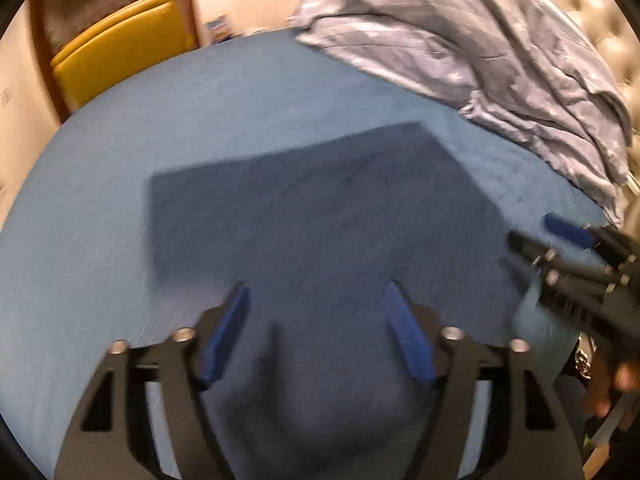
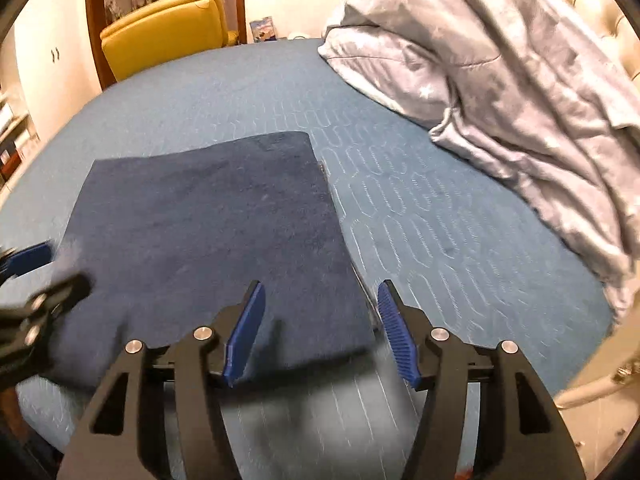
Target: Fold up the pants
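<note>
The pants (image 2: 212,240) lie folded into a flat dark blue rectangle on the blue bed cover (image 2: 440,240), toward the near edge of the bed, well apart from the crumpled grey duvet (image 2: 520,100) heaped at the far right by the padded headboard (image 2: 592,12). In the right wrist view the right claw (image 2: 320,328) hangs above the near right corner of the pants with its blue pads (image 2: 244,332) spread wide and nothing between them; the right edge of the fabric runs up through the gap between the two fingers, so the left pad is over cloth and the right pad is over bare bed cover. In the left wrist view, which is smeared by motion, the left claw (image 1: 316,332) is also released, its pads wide apart and empty, poised over the near part of the pants, with the dark cloth filling the space between and below its fingers. Whether either claw touches the fabric cannot be told. Each claw shows at the edge of the other's view: the right one at the pants' right side, the left one at their left near corner. A yellow chair (image 2: 160,32) stands beyond the far side of the bed against a wooden door frame (image 2: 94,28).
</note>
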`<act>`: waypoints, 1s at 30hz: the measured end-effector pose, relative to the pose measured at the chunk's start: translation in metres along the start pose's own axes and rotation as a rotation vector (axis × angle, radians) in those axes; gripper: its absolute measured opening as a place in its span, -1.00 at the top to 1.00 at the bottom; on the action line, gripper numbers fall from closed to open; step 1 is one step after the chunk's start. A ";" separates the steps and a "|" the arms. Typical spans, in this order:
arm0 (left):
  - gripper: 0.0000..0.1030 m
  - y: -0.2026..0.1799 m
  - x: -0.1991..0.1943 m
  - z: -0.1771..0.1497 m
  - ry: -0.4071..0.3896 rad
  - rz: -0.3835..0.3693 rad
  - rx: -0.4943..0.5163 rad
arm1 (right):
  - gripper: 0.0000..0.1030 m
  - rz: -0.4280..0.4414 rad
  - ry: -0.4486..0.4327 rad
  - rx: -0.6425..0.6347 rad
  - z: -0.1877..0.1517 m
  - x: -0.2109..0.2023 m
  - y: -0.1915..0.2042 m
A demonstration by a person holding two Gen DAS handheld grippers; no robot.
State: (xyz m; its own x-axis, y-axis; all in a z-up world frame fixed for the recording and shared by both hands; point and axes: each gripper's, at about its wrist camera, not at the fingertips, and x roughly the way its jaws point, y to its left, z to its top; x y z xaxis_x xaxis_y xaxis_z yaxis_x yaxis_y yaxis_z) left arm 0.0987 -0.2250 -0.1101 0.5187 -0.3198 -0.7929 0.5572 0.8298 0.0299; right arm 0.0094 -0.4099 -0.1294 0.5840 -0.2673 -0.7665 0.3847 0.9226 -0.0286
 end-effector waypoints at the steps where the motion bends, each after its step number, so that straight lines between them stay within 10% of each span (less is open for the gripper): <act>1: -0.81 0.005 -0.013 -0.009 -0.001 -0.002 -0.021 | -0.25 -0.009 0.000 0.012 -0.003 -0.012 0.002; 4: -0.96 0.007 -0.053 -0.028 -0.037 0.027 -0.009 | -0.53 -0.038 -0.023 0.033 -0.013 -0.047 0.010; 12: -0.97 0.008 -0.124 -0.037 -0.034 0.010 -0.054 | -0.55 -0.059 -0.040 0.075 -0.028 -0.121 0.027; 30: -0.97 0.009 -0.138 -0.033 -0.028 0.011 -0.100 | -0.56 -0.053 -0.052 0.057 -0.026 -0.137 0.029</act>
State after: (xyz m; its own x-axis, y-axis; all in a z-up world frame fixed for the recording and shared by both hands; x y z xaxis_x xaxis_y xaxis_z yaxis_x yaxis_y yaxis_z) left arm 0.0106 -0.1583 -0.0201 0.5432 -0.3220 -0.7754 0.4846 0.8744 -0.0237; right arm -0.0778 -0.3390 -0.0415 0.5974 -0.3308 -0.7306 0.4556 0.8897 -0.0302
